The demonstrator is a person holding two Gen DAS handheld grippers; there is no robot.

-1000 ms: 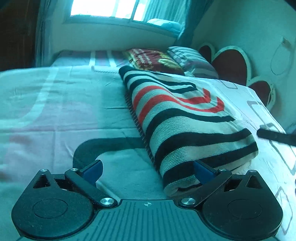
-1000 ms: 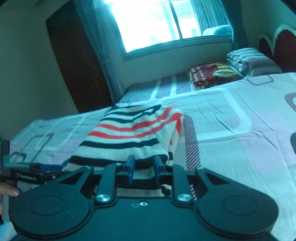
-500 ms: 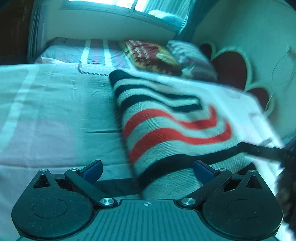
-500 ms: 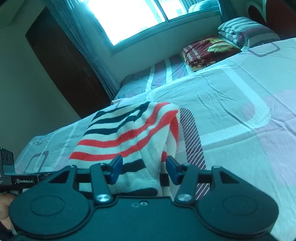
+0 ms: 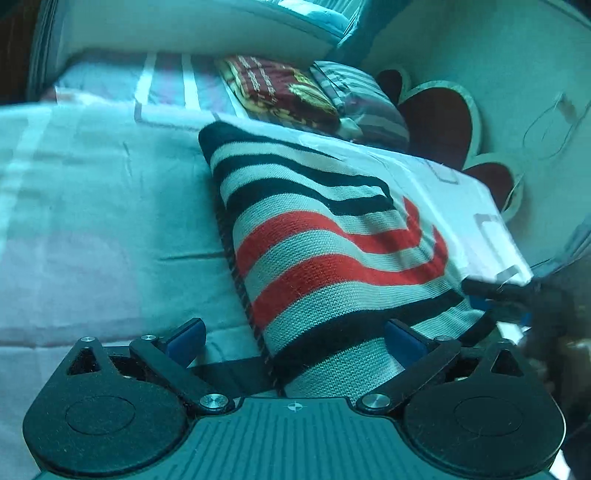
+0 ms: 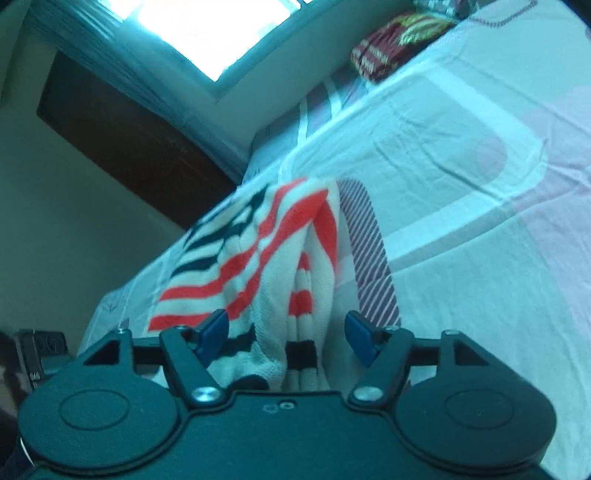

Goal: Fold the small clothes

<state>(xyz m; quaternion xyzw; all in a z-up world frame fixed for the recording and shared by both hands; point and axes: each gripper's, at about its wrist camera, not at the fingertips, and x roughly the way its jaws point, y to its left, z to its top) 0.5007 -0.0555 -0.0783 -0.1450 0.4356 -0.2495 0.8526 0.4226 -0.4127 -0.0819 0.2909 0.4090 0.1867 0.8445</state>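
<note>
A knitted garment with black, white and red stripes lies folded lengthwise on the bed sheet. My left gripper is at its near end with the jaws closing. The cloth lies between the blue pads, and the left one is clear of it. In the right wrist view the same garment bunches up between the pads of my right gripper. Those jaws are opening and no longer pinch the cloth. The right gripper's dark tip shows at the garment's right edge.
A folded red blanket and a striped pillow lie at the head of the bed, before a heart-shaped headboard. A bright window and a dark door stand beyond. Open sheet spreads right of the garment.
The right gripper's jaws went from shut on the cloth to spread apart, and its view rolled. The left gripper moved in over the garment's near end and its jaws narrowed a little.
</note>
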